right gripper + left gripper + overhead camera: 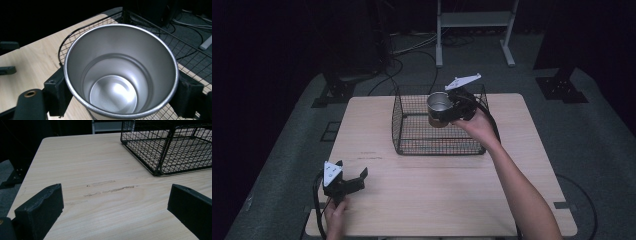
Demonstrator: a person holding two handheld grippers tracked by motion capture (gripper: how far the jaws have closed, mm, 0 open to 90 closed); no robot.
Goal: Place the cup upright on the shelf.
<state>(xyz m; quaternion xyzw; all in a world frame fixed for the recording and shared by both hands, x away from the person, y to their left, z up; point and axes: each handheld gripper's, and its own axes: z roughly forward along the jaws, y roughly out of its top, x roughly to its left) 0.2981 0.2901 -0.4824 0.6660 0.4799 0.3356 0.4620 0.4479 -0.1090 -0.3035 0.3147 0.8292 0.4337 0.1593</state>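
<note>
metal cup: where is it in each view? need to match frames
High view: metal cup upper centre, held by the right gripper above the wire basket.
Left gripper view: not in it.
Right gripper view: cup centre, between the jaws.
Shared landmark: the wire basket.

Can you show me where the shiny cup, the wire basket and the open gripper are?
metal cup (117, 82), right gripper view, inside wall.
wire basket (412, 125), high view, mesh floor.
left gripper (347, 176), high view, between its fingertips.

The room is dim and black beyond the pale wooden table (437, 200), which is lit softly from above. Glare brightens the shiny steel cup's (120, 75) floor, and the nearest black jaws look slightly soft.
</note>
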